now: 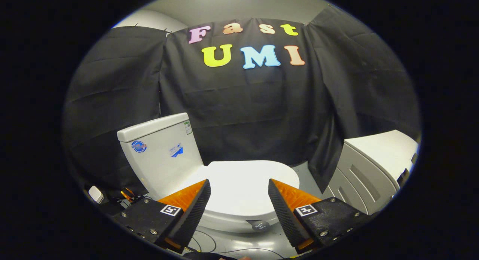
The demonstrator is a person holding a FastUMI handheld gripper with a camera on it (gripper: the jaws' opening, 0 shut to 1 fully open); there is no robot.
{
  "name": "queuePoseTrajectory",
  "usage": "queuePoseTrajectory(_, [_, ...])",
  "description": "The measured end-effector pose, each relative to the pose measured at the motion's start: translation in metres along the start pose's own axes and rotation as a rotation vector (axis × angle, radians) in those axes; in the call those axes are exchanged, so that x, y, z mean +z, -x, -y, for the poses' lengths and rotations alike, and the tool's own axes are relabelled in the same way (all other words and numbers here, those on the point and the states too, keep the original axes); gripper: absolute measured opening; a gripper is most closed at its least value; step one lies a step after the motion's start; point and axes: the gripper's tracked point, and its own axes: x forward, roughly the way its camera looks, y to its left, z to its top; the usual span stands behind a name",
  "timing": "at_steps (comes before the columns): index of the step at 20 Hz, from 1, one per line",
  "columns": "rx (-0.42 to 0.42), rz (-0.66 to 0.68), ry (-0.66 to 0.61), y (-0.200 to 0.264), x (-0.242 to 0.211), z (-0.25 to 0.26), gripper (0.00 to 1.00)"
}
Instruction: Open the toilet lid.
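1. Gripper view: my gripper has its two fingers spread wide, holding nothing.
2. One toilet; its lid lies flat and closed, between and just beyond my fingertips, whose tips cover its near corners.
3. One tank stands behind it, with three stickers too small to make out.
4. One white cabinet is cut off beside the wall cloth.
5. Cables cross the floor, partly hidden.

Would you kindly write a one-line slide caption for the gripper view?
Open gripper held above the closed toilet lid, fingers apart and touching nothing, tank beyond.
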Motion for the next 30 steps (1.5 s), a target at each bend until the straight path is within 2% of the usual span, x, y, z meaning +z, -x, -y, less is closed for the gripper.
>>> queuePoseTrajectory(7, [-0.01, -0.102, -0.083, -0.017, -0.058, 0.011, 0.95])
queuePoseTrajectory(12, [0.053, -0.175, -0.308, -0.025, -0.096, 0.001, 0.96])
queuePoseTrajectory(19, [0.022, -0.188, -0.578, -0.033, -0.131, 0.023, 0.95])
queuePoseTrajectory(26, [-0.027, -0.164, -0.766, -0.035, -0.159, 0.043, 0.94])
queuePoseTrajectory(30, [-0.032, -0.148, -0.949, -0.036, -0.178, 0.052, 0.93])
